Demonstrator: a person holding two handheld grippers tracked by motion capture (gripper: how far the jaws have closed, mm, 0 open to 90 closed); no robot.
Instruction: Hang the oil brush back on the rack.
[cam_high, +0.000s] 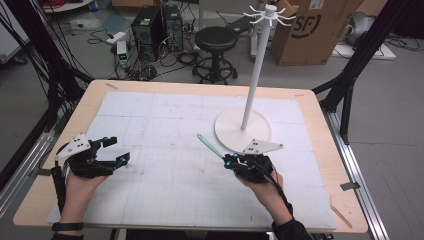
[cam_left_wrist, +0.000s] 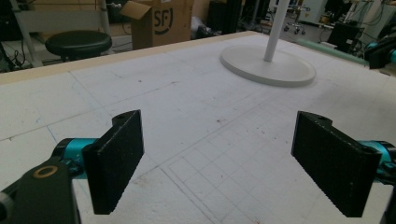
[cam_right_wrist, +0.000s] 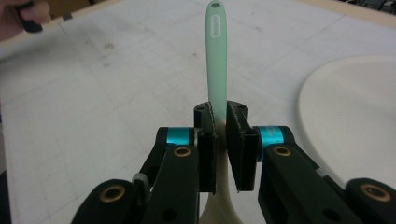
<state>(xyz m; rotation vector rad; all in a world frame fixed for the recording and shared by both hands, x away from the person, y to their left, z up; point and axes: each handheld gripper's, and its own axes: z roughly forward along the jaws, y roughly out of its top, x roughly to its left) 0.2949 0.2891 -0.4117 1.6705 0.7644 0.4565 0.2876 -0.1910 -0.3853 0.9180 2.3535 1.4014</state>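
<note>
A slim pale-green plastic utensil with a cream-coloured end (cam_right_wrist: 215, 60) is clamped between the right gripper's (cam_right_wrist: 219, 140) black jaws. Its long handle, with a small hole at the tip, slants up toward the far left (cam_high: 209, 146), raised off the white table mat.

Light wood table (cam_high: 320, 107) — top covered by white gridded mat (cam_high: 165, 150), scuffed and speckled. White stand's round base (cam_high: 230, 131) sits on mat, right of centre — thin white pole (cam_high: 254, 75) rising upright from it.
</note>
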